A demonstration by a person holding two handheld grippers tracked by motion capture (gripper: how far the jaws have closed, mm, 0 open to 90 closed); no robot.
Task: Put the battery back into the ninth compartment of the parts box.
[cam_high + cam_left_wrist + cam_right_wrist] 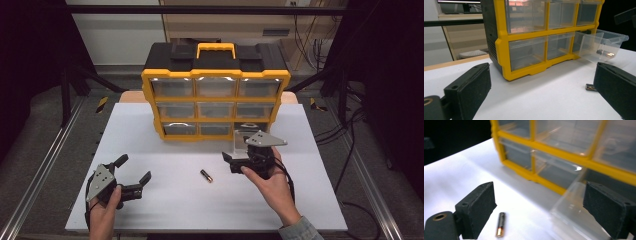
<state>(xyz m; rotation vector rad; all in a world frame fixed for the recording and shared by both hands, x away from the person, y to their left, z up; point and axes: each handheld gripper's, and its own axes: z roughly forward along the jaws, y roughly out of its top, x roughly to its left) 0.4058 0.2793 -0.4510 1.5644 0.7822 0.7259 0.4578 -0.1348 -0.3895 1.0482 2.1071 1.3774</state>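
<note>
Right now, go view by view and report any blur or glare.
High view: sharp, glare along the organizer's top drawer fronts. Left gripper view: crisp, reddish reflection on a top drawer. Right gripper view: the pulled-out drawer is smeared by motion blur; the battery stays fairly clear.

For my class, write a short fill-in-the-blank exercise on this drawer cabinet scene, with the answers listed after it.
1. The cabinet has a frame coloured ____.
2. The one drawer pulled out belongs to the ____ row.
3. Inside that drawer lies one ____.
4. The battery on the table lies between the left gripper and the right gripper, and both have their jaws ____.

Answers: yellow; bottom; battery; open
</note>
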